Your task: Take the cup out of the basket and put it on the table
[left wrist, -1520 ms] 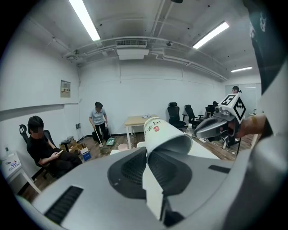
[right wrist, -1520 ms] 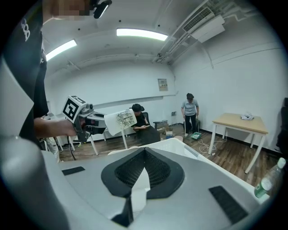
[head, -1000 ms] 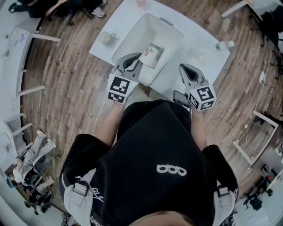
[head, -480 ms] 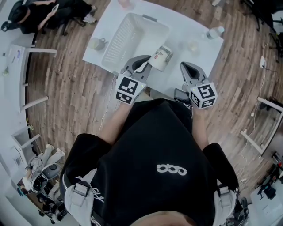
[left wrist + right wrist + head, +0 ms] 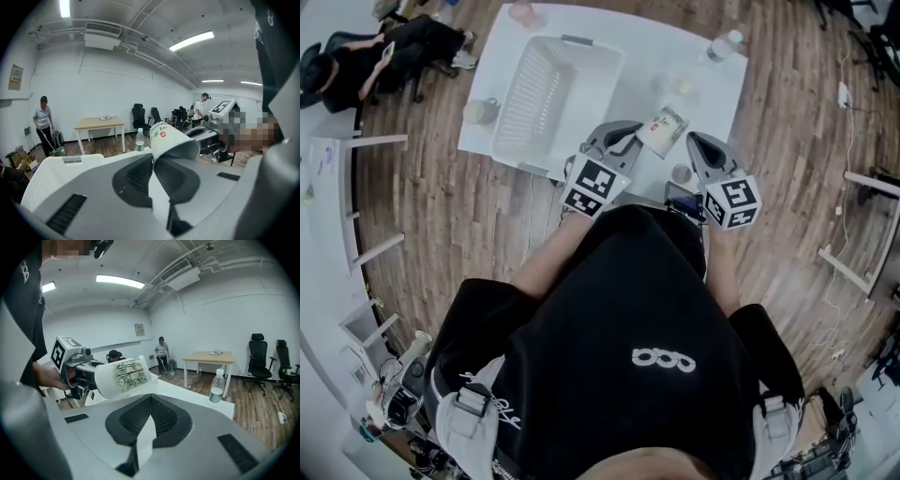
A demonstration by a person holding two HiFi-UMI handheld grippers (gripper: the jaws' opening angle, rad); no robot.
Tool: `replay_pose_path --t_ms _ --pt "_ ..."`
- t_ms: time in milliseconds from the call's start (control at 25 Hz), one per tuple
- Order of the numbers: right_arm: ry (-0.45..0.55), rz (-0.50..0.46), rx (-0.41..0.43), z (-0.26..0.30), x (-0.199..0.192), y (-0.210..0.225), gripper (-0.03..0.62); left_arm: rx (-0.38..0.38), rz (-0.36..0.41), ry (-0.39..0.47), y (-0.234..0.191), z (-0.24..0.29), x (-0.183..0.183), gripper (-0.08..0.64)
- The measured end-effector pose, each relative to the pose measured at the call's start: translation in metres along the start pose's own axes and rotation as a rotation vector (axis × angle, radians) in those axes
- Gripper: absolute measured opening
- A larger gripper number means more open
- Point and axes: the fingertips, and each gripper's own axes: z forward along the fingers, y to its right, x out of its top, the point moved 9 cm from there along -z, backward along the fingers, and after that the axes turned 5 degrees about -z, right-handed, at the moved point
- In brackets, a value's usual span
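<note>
Closest in, from the head view, we've got our black shirt (image 5: 619, 319) filling the lower part of the picture, with both arms reaching out from under it toward the table. Each gripper has its marker cube nearest us, the left one (image 5: 593, 185) and the right one (image 5: 732, 202).

The left gripper (image 5: 628, 141) is clamped on the cup (image 5: 664, 129). In the left gripper view the two pads pinch the cup's wall right at the rim. The cup is tipped over on its side, bottom pointing away from us. It's white, with green bamboo printed on one side and a red stamp on the other.

The right gripper (image 5: 698, 148) sits just right of the cup with its jaws pressed together and nothing between them.

So the cup is out of the basket (image 5: 525, 94), held up over the near right part of the white table (image 5: 712, 94), between our two grippers. The basket is off to its left.

Further out, there's a mug (image 5: 481, 111) on the table left of the basket. A water bottle (image 5: 724, 44) stands at the far right corner and a pinkish cup (image 5: 523, 13) sits at the far edge.
</note>
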Motion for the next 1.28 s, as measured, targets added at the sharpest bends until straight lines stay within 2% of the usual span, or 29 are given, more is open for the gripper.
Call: replay_pose_path --t_ms 280,600,1280 --pt "-0.005 0.032 -0.044 -0.011 -0.011 0.007 0.025 -0.036 -0.004 -0.022 0.002 0.016 -0.005 0.021" --pt "-0.025 0.022 -0.052 -0.014 -0.020 0.009 0.025 -0.047 -0.022 -0.054 0.003 0.025 -0.015 0.021" --pt "-0.030 0.010 -0.042 -0.014 -0.020 0.015 0.025 -0.034 -0.027 -0.046 0.002 0.025 -0.012 0.021"
